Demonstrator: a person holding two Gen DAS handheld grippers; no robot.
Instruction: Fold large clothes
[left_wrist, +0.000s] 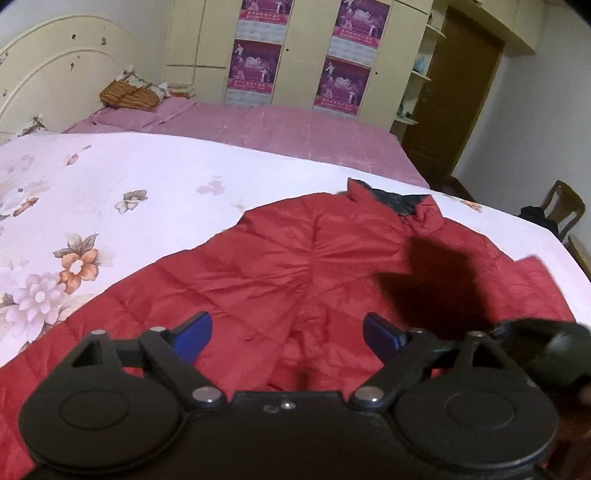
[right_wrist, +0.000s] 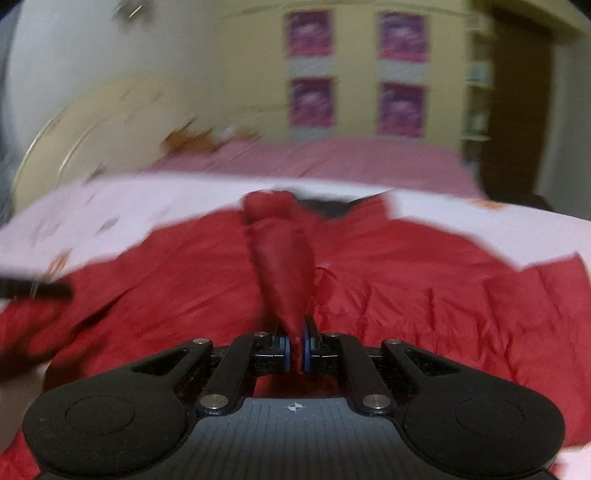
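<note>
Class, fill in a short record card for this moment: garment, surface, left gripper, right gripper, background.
garment: red padded jacket, spread out, dark lining showing at the collar
surface: floral bedspread on a bed
left gripper: open, above the jacket, holding nothing
right gripper: shut on a pinched fold of the jacket
background: cream wardrobe with purple posters, brown door; right view is blurred

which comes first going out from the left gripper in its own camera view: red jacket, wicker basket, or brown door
1. Red jacket, spread on the floral quilt right under the open left gripper.
2. Wicker basket, far left by the headboard.
3. Brown door, far right; roughly as far as the basket, too close to rank firmly.
</note>
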